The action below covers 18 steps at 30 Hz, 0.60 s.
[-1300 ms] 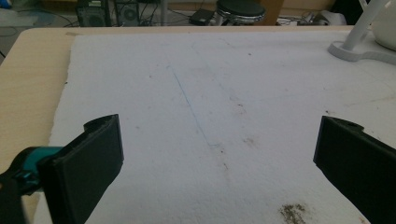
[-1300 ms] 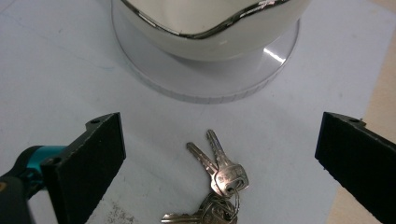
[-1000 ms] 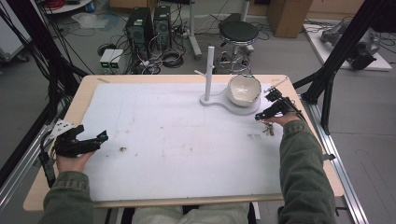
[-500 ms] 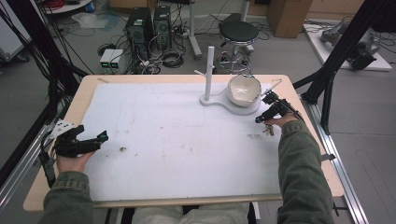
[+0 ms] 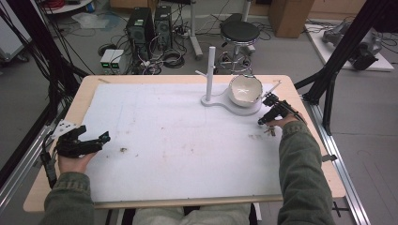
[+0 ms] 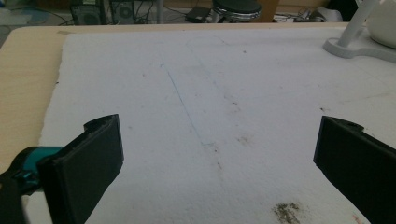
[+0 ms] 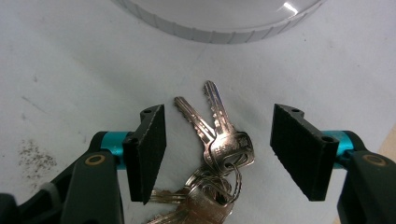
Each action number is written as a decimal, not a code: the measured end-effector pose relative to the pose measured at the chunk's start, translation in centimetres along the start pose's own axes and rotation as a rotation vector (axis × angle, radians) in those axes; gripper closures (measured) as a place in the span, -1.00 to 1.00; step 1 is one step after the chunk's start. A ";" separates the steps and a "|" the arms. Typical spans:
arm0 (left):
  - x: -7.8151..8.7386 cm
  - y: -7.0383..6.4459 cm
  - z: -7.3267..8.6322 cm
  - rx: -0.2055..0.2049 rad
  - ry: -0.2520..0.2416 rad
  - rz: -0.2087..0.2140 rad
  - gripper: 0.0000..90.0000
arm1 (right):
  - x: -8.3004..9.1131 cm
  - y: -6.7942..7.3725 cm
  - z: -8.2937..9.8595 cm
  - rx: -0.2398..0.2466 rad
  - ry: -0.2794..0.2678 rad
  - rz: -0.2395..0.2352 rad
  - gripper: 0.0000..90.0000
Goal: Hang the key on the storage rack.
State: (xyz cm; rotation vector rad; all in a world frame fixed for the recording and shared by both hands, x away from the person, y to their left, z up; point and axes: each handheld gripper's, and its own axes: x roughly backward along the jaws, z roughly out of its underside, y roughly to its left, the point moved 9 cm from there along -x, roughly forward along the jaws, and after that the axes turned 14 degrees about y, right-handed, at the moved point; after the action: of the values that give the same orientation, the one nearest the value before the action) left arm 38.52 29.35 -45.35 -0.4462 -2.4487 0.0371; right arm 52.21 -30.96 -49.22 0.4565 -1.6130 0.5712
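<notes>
We see the right gripper (image 7: 217, 156) low over a bunch of keys (image 7: 212, 161) on the white mat (image 5: 178, 140), jaws spread wide with the keys lying between them, not touching either pad. In the right gripper view two silver keys fan out away from the camera, joined on a ring with more keys bunched nearer the camera. Just beyond the key tips is the ribbed round edge of a white stand base (image 7: 219, 21).

In the high view we place the right gripper (image 5: 268, 117) near the right edge of the desk (image 5: 305, 140), just in front of the white stand (image 5: 230, 101), which carries an upright post and a white bowl (image 5: 245, 89). The keys (image 5: 270, 131) show as a small dark cluster on the mat beside the right hand, too small to make out in detail.

The left gripper (image 5: 96, 139) rests at the left side of the desk, well apart from the keys, held in the left hand (image 5: 72, 157). Its jaws are open and nothing is between them; in the left gripper view we see bare mat with a faint blue line and a dark smudge (image 6: 286, 211) in front. The stand base (image 6: 359, 46) sits at far right there.
</notes>
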 end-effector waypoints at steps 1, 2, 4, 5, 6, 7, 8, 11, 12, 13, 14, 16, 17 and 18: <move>-0.1 -0.1 0.0 -0.004 0.006 0.004 -0.96 | -0.1 0.1 0.0 -0.002 0.006 -0.005 -0.22; -0.1 -0.1 0.0 -0.005 0.005 0.005 -0.96 | -0.2 0.1 0.0 -0.004 0.010 -0.007 -0.22; -0.1 -0.2 0.0 -0.004 0.005 0.006 -0.96 | -0.4 0.2 0.0 -0.008 0.016 -0.012 -0.19; -0.1 -0.2 0.0 -0.004 0.005 0.006 -0.96 | -0.4 0.1 0.1 -0.010 0.017 -0.010 -0.16; -0.1 -0.2 0.0 -0.004 0.005 0.005 -0.96 | -0.5 0.0 0.1 -0.017 0.019 -0.009 -0.12; -0.1 -0.1 0.0 -0.004 0.005 0.005 -0.96 | -0.5 0.0 0.2 -0.020 0.025 -0.012 -0.04; -0.1 -0.1 0.0 -0.004 0.006 0.004 -0.96 | -0.6 0.0 0.2 -0.025 0.029 -0.026 0.04; -0.1 0.0 0.0 0.000 0.002 0.004 -0.96 | -0.5 0.3 0.2 -0.024 0.030 -0.065 0.26; -0.1 0.0 0.0 0.002 0.002 0.004 -0.96 | -0.5 0.5 0.2 -0.019 0.031 -0.076 0.38; -0.1 0.0 0.0 0.001 0.002 0.004 -0.96 | -0.5 0.6 0.2 -0.015 0.032 -0.079 0.43; -0.1 0.0 0.0 0.001 0.002 0.004 -0.96 | -0.5 0.6 0.2 -0.015 0.032 -0.079 0.43; -0.1 -0.1 0.0 0.000 0.002 0.007 -0.96 | -0.4 0.8 0.3 -0.023 0.030 -0.081 0.49; -0.1 -0.1 0.0 0.000 0.002 0.007 -0.96 | -0.4 0.7 0.3 -0.020 0.028 -0.078 0.49; -0.1 -0.1 0.0 0.000 0.002 0.008 -0.96 | -0.4 0.7 0.2 -0.024 0.029 -0.076 0.50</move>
State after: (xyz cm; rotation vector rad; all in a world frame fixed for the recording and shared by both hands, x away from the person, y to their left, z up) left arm 38.55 29.25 -45.39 -0.4562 -2.4446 0.0396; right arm 51.61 -30.53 -49.71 0.4879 -1.5667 0.4987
